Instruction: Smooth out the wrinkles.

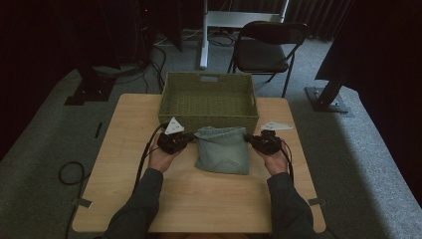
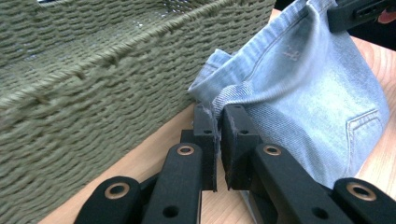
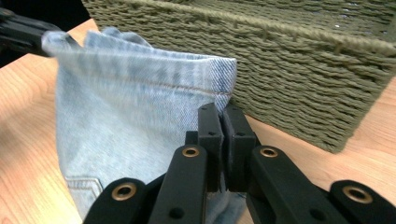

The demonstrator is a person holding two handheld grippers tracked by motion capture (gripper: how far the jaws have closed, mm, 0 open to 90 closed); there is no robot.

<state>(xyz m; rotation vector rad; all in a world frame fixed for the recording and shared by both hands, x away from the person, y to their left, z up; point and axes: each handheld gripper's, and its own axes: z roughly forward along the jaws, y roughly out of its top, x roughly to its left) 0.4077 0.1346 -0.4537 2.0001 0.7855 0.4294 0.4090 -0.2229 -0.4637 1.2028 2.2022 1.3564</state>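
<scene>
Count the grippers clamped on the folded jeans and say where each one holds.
2. The left gripper pinches the folded jeans at their upper left corner, the right gripper at the upper right corner, just in front of the basket.

Woven basket (image 1: 209, 99): olive green, rectangular, open-topped, with cut-out handles in its end walls; stands at the far middle of the worktop.
Worktop (image 1: 199, 199): pale wood, rectangular, on grey carpet.
Folding chair (image 1: 266, 50): black, beyond the worktop.
White stand (image 1: 204, 35): upright post with foot, beside the chair.
Loose black cable (image 1: 69, 174): coiled on the carpet at left.
</scene>
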